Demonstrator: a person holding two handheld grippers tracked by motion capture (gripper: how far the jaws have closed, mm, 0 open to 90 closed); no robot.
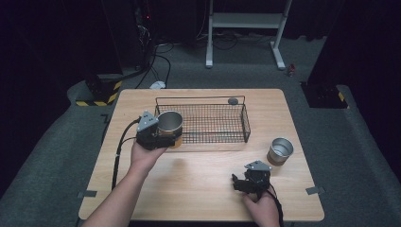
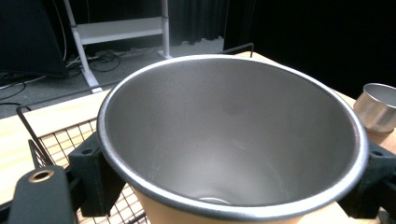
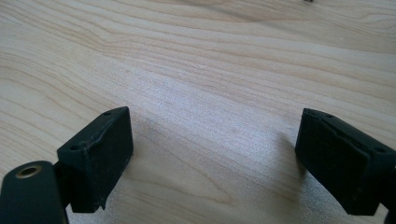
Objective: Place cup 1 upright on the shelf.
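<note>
A metal cup [image 1: 169, 124] with a pale orange outer wall is clamped between the jaws of the left gripper [image 1: 158, 135], which is held in the person's left hand [image 1: 144, 155]. In the left gripper view the cup [image 2: 231, 140] is seen from above, its mouth open toward the camera, with one black jaw pressed against each side of it just below the rim. The cup is held at the near left corner of a black wire basket [image 1: 208, 124], whose mesh [image 2: 65, 140] is seen beneath and behind the left jaw. Whether the cup rests on the table or is lifted cannot be told.

A second metal cup [image 1: 280, 151] stands upright on the wooden table [image 1: 198, 184], well to the right of the left gripper and just ahead and to the right of the right gripper [image 1: 243, 183]. It is also seen at the right edge of the left gripper view [image 2: 379, 107].

The right gripper [image 3: 212, 158] is held low over bare tabletop [image 3: 210, 70] by the right hand [image 1: 261, 208], its jaws spread wide apart with nothing between them.

A small dark round object [image 1: 232, 100] is seen by the far rim of the basket.
</note>
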